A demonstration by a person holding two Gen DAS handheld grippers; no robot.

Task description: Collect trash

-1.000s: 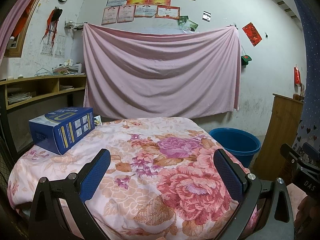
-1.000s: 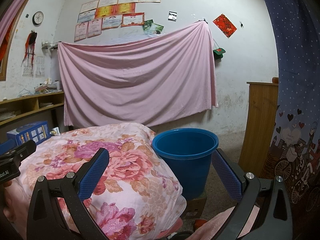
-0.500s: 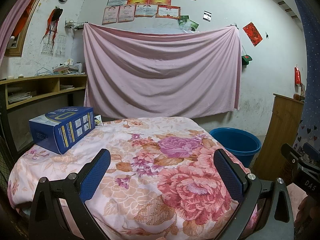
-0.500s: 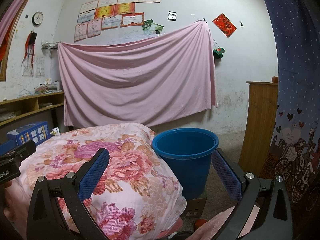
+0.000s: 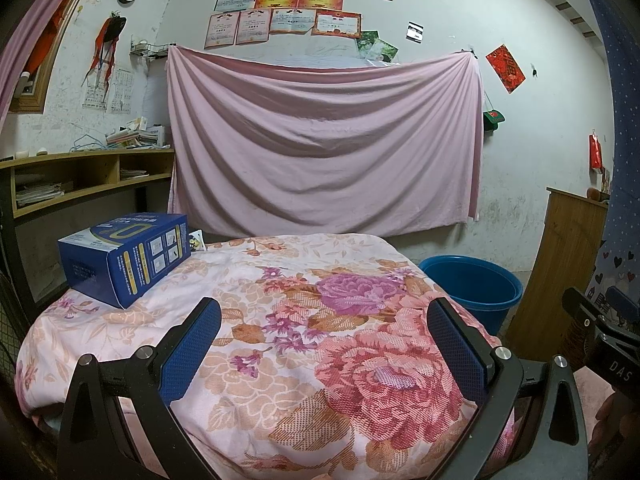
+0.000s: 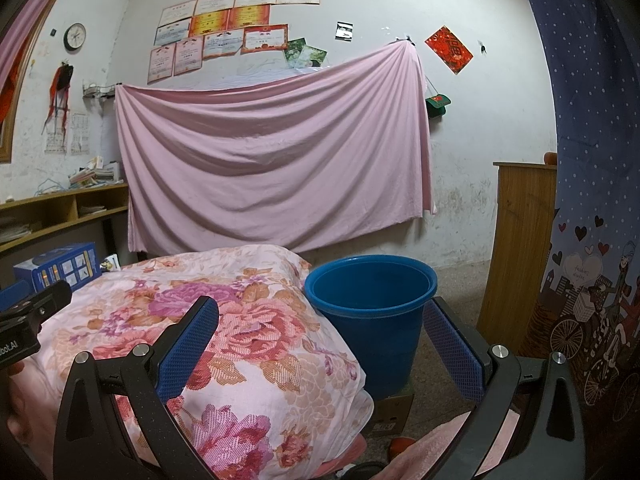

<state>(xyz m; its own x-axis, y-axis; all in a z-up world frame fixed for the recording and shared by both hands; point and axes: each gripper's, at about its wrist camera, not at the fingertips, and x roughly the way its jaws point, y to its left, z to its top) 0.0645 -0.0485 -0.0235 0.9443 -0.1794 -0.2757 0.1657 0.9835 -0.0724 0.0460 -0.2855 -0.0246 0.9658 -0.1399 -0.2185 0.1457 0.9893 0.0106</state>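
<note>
Both jaws stand spread wide with nothing between them. We see our left gripper [image 5: 324, 340] hanging above the floral quilt [image 5: 304, 320], its blue pads [image 5: 190, 350] clear of the cloth as far as we can tell. At the far left of that quilt lies the blue box [image 5: 124, 258], the only thing we can take for trash: a rectangular carton lying flat on its broad side, printed with white panels and a yellow band, its corners looking intact. A small card-like item [image 5: 197, 240] peeks out just behind it; we cannot tell what it is. Moving right, our right gripper [image 6: 320, 344] is likewise agape and holds nothing, pointed where the quilt's edge meets the blue bucket [image 6: 372, 308]. That bucket stands upright just beside the quilt, on a flattened cardboard piece [image 6: 394, 408]. Beyond it stands a wooden cabinet [image 6: 516, 248].
</note>
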